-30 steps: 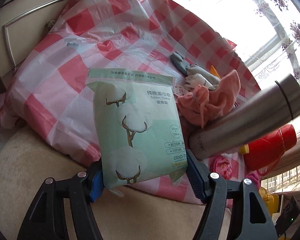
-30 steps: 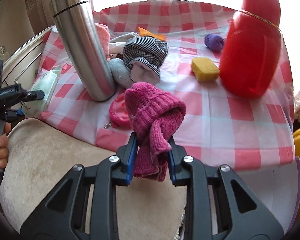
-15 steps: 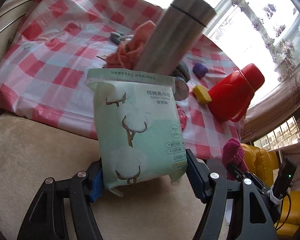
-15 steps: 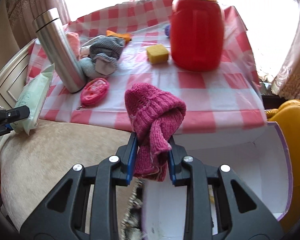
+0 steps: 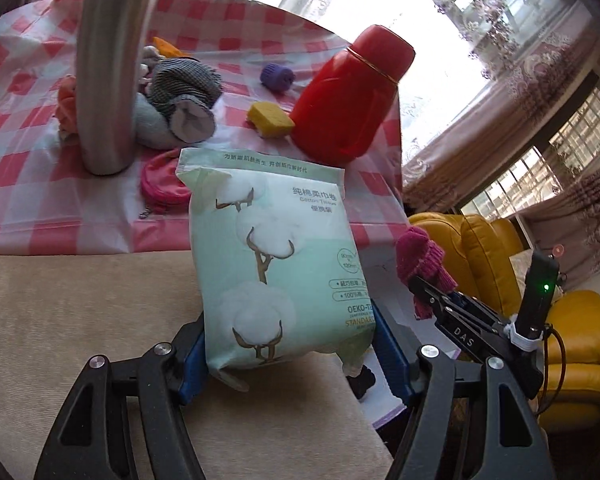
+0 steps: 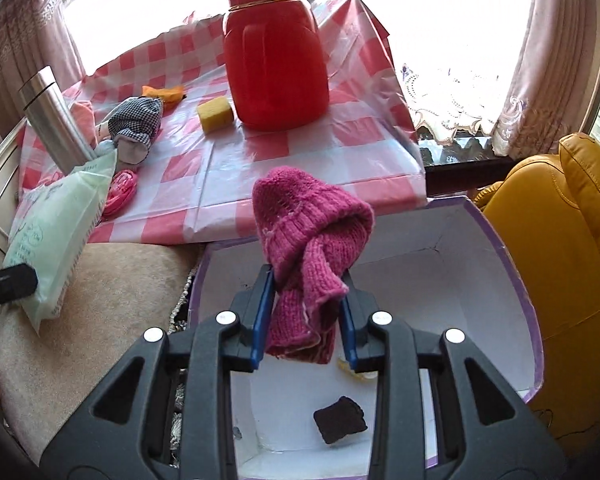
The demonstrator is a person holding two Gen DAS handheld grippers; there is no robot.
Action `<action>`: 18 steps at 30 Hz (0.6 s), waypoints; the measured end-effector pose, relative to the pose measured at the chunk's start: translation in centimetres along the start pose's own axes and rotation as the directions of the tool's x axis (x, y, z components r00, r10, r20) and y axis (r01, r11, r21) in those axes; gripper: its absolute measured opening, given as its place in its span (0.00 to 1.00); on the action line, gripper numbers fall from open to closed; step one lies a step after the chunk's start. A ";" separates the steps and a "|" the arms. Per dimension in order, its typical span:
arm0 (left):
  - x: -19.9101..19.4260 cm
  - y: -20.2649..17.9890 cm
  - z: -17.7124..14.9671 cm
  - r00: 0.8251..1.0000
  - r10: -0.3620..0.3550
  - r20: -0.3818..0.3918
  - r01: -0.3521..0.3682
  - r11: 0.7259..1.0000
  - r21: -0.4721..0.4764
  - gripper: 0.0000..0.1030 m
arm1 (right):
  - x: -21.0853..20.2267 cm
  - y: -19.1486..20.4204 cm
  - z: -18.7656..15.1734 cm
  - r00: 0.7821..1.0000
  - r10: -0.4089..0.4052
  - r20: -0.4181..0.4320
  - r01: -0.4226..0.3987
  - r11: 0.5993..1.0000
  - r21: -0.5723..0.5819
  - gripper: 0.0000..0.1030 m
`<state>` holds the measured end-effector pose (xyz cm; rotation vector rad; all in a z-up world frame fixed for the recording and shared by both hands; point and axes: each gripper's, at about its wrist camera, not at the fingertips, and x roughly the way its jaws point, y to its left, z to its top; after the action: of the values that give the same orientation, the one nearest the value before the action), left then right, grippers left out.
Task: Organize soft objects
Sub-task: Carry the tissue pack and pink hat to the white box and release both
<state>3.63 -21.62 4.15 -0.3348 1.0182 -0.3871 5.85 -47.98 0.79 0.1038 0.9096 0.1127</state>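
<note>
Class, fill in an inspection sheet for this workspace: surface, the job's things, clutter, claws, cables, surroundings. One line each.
Surface: red-and-white checked tablecloth on a table, beige cushion in front.
Job's things: cotton tissue pack, pink knit hat; white box holding a small black cloth; checked cloth bundle on the table.
Clutter: red jug, steel flask, yellow sponge, pink pouch, purple item.
Claws: left claw shut on the pack; right claw shut on the hat, above the box.
Cables: black cable behind the right claw.
Surroundings: yellow armchair, curtains, bright window.
</note>
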 end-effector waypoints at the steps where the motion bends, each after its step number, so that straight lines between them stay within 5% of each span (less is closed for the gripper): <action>1: 0.4 -0.7 -0.1 1.000 -0.012 -0.012 0.012 1.000 0.013 0.69 | -0.1 -0.3 0.1 1.000 -0.003 0.002 0.003 1.000 0.006 0.35; 7: 3.0 -4.2 -0.7 0.990 -0.082 -0.114 0.095 0.989 0.113 0.76 | -0.7 -1.5 0.2 0.999 -0.042 0.026 0.041 0.999 0.033 0.66; 18: 2.6 -4.0 -1.1 0.991 -0.069 -0.113 0.085 0.986 0.143 0.80 | -0.4 -0.7 0.1 1.000 -0.021 0.020 0.020 1.000 0.009 0.66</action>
<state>3.28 -26.48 3.47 -0.2215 1.0774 -0.5523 5.69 -48.79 1.06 0.1035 0.8905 0.0886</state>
